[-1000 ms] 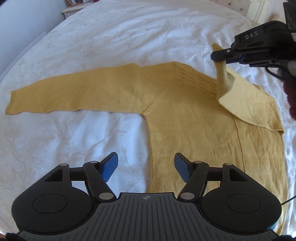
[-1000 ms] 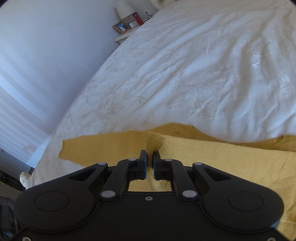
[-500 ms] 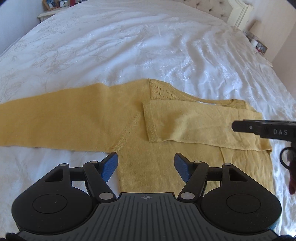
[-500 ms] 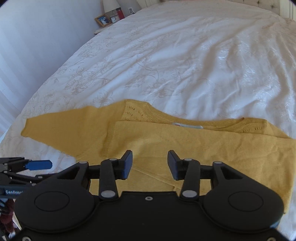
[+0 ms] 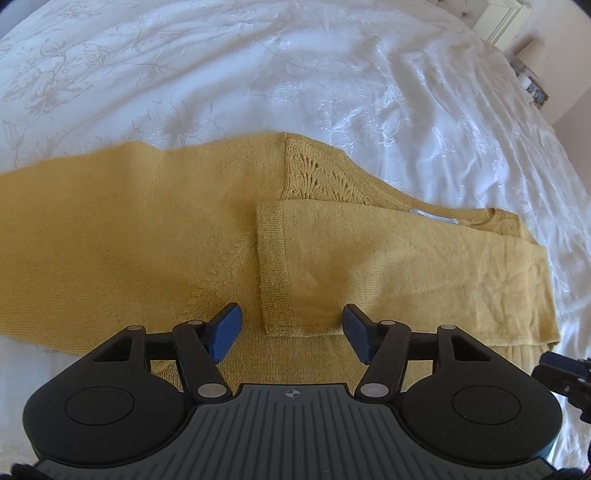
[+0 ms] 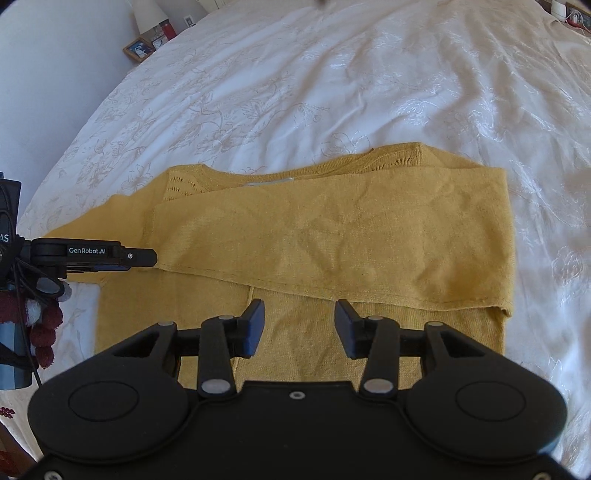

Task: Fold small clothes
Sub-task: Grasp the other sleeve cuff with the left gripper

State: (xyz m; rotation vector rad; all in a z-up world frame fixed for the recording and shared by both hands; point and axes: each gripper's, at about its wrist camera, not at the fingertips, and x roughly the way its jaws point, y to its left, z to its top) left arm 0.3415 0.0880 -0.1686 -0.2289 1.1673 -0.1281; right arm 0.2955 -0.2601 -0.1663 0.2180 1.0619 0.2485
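A mustard-yellow knitted sweater (image 5: 155, 236) lies flat on the white bed; it also shows in the right wrist view (image 6: 332, 236). Its right sleeve (image 5: 406, 269) is folded across the chest, cuff end toward the left sleeve. The left sleeve (image 5: 74, 229) lies stretched out to the left. My left gripper (image 5: 291, 332) is open and empty, just above the folded sleeve's cuff. My right gripper (image 6: 299, 328) is open and empty over the sweater's body, below the folded sleeve (image 6: 369, 240). The left gripper's fingers (image 6: 140, 257) show at the left edge of the right wrist view.
The white embroidered bedspread (image 5: 295, 74) extends all around the sweater. A nightstand with a photo frame (image 6: 138, 48) and a lamp stands at the bed's far left. A headboard post (image 5: 502, 18) is at the far right.
The right gripper laid the right sleeve across the chest, let it go and opened. It then pulled back toward the hem. The left gripper moved closer over the cuff.
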